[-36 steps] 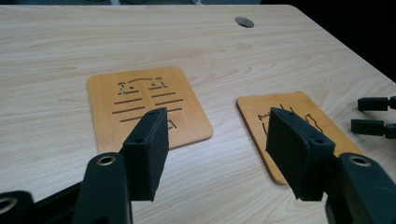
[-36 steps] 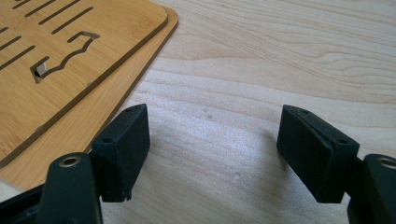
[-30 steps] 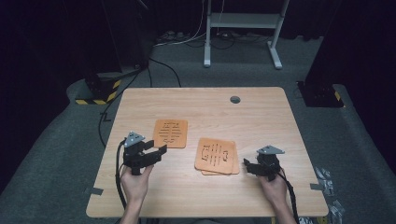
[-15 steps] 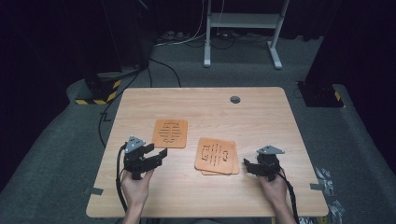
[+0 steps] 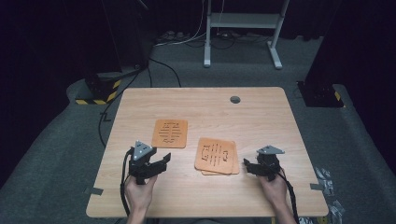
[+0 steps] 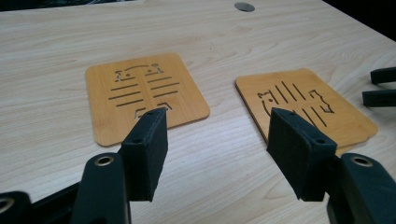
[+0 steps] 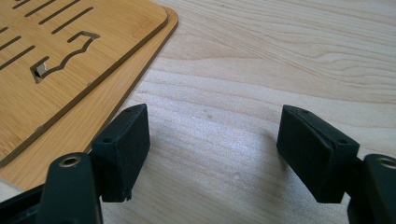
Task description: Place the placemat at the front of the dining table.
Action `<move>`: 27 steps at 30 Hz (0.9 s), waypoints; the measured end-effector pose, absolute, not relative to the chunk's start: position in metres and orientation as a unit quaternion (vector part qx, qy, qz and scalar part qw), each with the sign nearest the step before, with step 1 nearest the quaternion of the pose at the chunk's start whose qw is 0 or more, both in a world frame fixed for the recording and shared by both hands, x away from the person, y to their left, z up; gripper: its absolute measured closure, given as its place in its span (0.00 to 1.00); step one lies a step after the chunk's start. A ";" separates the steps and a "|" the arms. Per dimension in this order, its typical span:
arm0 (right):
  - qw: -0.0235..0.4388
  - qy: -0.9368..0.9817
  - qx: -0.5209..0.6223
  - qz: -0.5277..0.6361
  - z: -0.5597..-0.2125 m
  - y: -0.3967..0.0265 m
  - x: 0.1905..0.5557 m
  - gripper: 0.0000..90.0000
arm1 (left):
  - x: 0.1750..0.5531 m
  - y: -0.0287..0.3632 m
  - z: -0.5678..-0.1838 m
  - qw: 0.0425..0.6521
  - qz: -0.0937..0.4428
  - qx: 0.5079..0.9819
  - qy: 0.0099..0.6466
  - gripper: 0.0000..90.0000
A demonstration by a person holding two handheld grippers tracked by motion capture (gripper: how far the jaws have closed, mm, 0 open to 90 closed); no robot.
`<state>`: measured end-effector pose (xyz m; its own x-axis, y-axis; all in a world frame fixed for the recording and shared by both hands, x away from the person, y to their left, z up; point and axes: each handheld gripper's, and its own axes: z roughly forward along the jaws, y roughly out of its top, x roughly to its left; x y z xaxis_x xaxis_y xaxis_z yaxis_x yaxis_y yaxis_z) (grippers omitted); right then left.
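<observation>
Left gripper [image 5: 161,162]: held low over the table [image 5: 261,116], jaws spread wide, nothing between them.
Right gripper [image 5: 246,166]: jaws parted and empty, just beside the stack.
Single mat [image 5: 170,133]: flat, left of centre.
Stacked mats [image 5: 216,156]: a lower mat's edge is revealed under the top one in the right gripper view [image 7: 56,60].
Grommet [image 5: 235,99]: seen near the far edge.

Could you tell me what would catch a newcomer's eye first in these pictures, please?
Most likely the orange wooden coasters with cut-out patterns on the pale table: a single coaster left of centre and a small stack of coasters to its right. Next come the two black tools near the front edge, the left hand-held gripper and the right hand-held gripper, both open and holding nothing.
</observation>
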<state>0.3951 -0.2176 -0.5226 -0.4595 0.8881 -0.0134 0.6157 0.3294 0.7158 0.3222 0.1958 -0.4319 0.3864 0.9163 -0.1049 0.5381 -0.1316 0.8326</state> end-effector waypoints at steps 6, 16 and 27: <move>0.207 0.789 0.477 0.329 -0.523 -0.218 0.395 0.28 | 0.320 0.191 -0.433 0.418 0.230 0.723 0.500 0.42; 0.207 0.789 0.477 0.328 -0.523 -0.218 0.395 0.28 | 0.320 0.181 -0.443 0.408 0.235 0.731 0.494 0.42; 0.208 0.786 0.479 0.330 -0.523 -0.217 0.395 0.28 | 0.323 0.174 -0.454 0.399 0.228 0.740 0.492 0.42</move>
